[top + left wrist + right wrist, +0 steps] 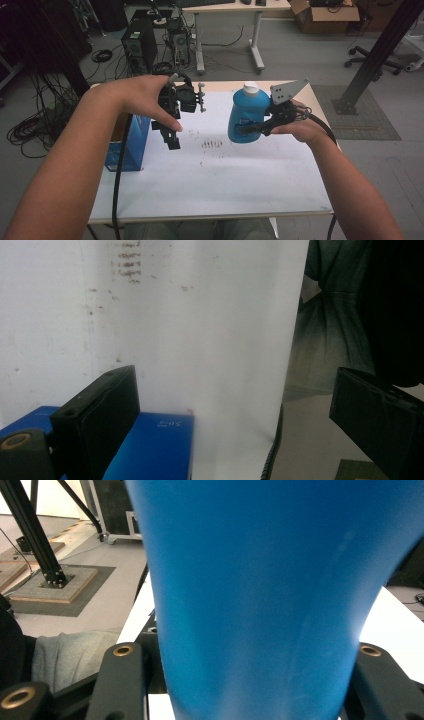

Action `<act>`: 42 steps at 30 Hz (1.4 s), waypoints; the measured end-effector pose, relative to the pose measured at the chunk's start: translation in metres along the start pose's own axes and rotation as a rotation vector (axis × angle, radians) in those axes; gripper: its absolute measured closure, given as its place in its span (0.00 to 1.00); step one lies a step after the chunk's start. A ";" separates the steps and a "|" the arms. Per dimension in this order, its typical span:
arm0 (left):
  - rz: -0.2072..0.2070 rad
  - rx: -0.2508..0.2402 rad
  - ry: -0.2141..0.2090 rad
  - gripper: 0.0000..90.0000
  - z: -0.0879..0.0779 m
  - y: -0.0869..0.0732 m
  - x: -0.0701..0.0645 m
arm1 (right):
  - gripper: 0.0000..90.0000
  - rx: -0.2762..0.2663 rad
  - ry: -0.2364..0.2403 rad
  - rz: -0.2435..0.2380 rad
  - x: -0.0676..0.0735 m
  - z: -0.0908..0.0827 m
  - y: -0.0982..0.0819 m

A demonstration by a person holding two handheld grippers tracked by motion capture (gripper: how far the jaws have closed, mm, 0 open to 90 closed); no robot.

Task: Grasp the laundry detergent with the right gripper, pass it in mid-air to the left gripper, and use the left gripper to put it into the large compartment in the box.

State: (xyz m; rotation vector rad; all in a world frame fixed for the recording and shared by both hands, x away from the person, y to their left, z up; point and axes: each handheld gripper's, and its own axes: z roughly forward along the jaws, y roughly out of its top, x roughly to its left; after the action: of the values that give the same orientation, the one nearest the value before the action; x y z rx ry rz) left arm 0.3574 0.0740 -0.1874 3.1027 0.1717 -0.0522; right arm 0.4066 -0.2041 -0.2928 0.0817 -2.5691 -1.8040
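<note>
Blue bottle [270,595] clamped between the right hand-held gripper [250,680] jaws, close up. White tabletop [395,625] behind; black frame post [35,535] on grey floor at left.

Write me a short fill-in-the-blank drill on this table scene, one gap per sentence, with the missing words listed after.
1. The right gripper is shut on a blue bottle whose cap is ____.
2. The left gripper holds nothing, and its jaws stand ____.
3. The blue box stands at the table's ____ edge in the high view.
4. The bottle is held ____ the table, not resting on it.

Missing words: white; open; left; above
</note>
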 end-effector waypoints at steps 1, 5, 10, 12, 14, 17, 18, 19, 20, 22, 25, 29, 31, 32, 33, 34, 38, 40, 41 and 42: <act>0.000 0.000 -0.001 0.07 0.000 0.000 0.000 | 0.50 0.000 0.002 -0.003 0.001 0.000 0.000; 0.009 -0.002 0.000 0.07 -0.002 0.002 -0.001 | 0.50 -0.009 0.006 -0.003 0.004 0.002 -0.005; 0.021 -0.001 0.003 0.07 -0.002 0.004 -0.001 | 0.50 -0.013 0.011 -0.001 0.007 0.006 -0.011; 0.024 0.003 0.006 0.07 -0.001 0.005 -0.001 | 0.50 -0.016 0.017 -0.002 0.009 0.009 -0.013; 0.028 0.003 0.003 0.07 -0.001 0.007 -0.002 | 0.50 -0.019 0.022 -0.002 0.010 0.012 -0.015; 0.030 0.003 0.002 0.07 -0.001 0.008 -0.002 | 0.50 -0.019 0.027 -0.003 0.011 0.018 -0.018; 0.030 0.003 0.003 0.07 -0.001 0.008 -0.002 | 0.50 -0.012 0.026 -0.007 0.012 0.020 -0.019; 0.030 0.005 0.005 0.07 -0.001 0.008 -0.002 | 0.50 -0.010 0.027 -0.010 0.012 0.022 -0.020; 0.030 0.004 0.006 0.07 -0.001 0.008 -0.002 | 0.50 -0.010 0.028 -0.009 0.012 0.023 -0.021; 0.036 0.005 0.006 0.07 -0.002 0.009 -0.003 | 0.50 -0.003 0.028 -0.015 0.012 0.026 -0.023; 0.039 0.005 0.007 0.07 -0.003 0.010 -0.004 | 0.50 -0.008 0.035 -0.014 0.013 0.032 -0.026; 0.049 0.004 0.008 0.07 -0.004 0.014 -0.005 | 0.50 -0.008 0.043 -0.018 0.014 0.039 -0.028; 0.054 0.003 0.009 0.07 -0.005 0.016 -0.006 | 0.50 -0.008 0.048 -0.021 0.014 0.043 -0.029; 0.054 0.002 0.010 0.07 -0.006 0.017 -0.006 | 0.50 -0.010 0.052 -0.022 0.014 0.045 -0.029; 0.055 0.003 0.011 0.07 -0.006 0.018 -0.006 | 0.50 -0.011 0.055 -0.024 0.015 0.047 -0.029; 0.055 0.004 0.012 0.07 -0.007 0.019 -0.007 | 0.50 -0.011 0.057 -0.027 0.015 0.048 -0.029; 0.054 0.008 0.016 0.07 -0.009 0.022 -0.006 | 0.50 -0.013 0.066 -0.032 0.017 0.054 -0.030; 0.053 0.008 0.017 0.06 -0.009 0.024 -0.007 | 0.50 -0.014 0.069 -0.035 0.018 0.056 -0.030; 0.054 0.007 0.016 0.06 -0.008 0.024 -0.007 | 0.50 -0.014 0.073 -0.036 0.018 0.057 -0.030; 0.056 0.008 0.016 0.06 -0.008 0.025 -0.007 | 0.50 -0.014 0.074 -0.036 0.018 0.058 -0.030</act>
State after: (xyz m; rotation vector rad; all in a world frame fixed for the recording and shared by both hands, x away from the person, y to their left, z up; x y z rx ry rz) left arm 0.3535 0.0483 -0.1782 3.1148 0.0857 -0.0267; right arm 0.3877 -0.1604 -0.3411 0.1918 -2.5212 -1.7943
